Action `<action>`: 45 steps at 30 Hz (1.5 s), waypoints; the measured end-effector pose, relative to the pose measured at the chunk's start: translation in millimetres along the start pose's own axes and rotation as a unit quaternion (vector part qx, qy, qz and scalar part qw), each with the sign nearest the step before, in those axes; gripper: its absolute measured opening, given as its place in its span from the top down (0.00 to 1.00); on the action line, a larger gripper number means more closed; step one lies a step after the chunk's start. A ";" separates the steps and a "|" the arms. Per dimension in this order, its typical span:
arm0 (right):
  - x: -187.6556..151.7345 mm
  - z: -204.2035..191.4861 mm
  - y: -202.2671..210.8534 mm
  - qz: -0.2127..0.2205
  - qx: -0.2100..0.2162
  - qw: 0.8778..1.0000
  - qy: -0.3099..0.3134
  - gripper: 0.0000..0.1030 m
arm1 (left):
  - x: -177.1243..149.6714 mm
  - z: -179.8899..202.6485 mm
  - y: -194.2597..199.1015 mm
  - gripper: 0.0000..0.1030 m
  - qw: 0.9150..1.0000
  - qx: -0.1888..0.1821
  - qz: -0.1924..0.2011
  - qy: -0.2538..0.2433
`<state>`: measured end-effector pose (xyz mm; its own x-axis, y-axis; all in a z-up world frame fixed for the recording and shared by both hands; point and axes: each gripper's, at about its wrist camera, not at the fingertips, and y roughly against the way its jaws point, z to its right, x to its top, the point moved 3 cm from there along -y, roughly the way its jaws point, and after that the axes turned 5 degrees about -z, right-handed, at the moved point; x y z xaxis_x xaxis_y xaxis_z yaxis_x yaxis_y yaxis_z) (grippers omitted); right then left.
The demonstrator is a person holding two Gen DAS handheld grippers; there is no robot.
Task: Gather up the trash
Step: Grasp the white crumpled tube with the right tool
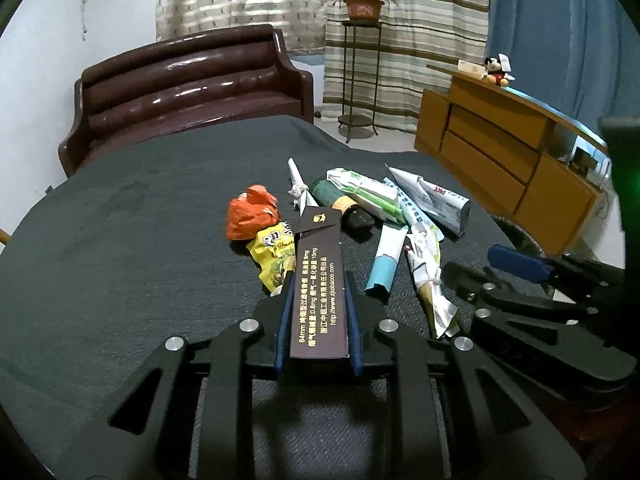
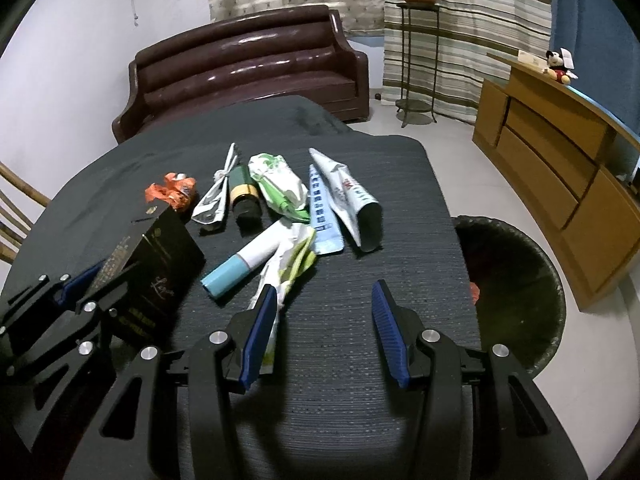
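Clamping the dark cigarette box (image 1: 319,292) by its narrow sides, left gripper (image 1: 318,280) looks ready to bin it; right gripper (image 2: 324,300) hangs half-open, empty, near the trash bin (image 2: 556,280).

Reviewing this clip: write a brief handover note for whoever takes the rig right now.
Left gripper: shut on the dark cigarette box.
Right gripper: open, empty, over the table.
Trash bin: on the floor to the right of the table; something red lies inside.
Left on the table: orange wrapper, yellow packet, green bottle, blue-white tube, several paper wrappers.
Next: probably bin the box, then the rest.
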<state>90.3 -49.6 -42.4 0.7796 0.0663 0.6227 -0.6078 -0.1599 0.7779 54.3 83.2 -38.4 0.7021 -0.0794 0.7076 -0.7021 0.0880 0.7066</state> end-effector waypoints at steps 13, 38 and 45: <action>-0.9 -27.0 -6.7 -0.008 0.011 1.000 0.020 0.52 | 6.0 -22.3 29.7 0.79 0.999 0.010 0.033 0.021; -5.8 -29.9 -10.2 -0.015 0.008 0.999 0.028 0.82 | -3.6 -46.9 27.6 0.79 0.998 0.030 0.025 0.045; -3.6 -21.8 10.5 0.019 0.010 0.999 0.029 0.82 | -1.0 -30.2 31.3 0.79 0.998 0.020 0.038 0.042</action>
<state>77.9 -30.1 -34.7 0.7462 0.1170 0.6554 -0.6324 -0.1830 0.7527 35.2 116.0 -17.2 0.6534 0.0096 0.7570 -0.7563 0.0508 0.6522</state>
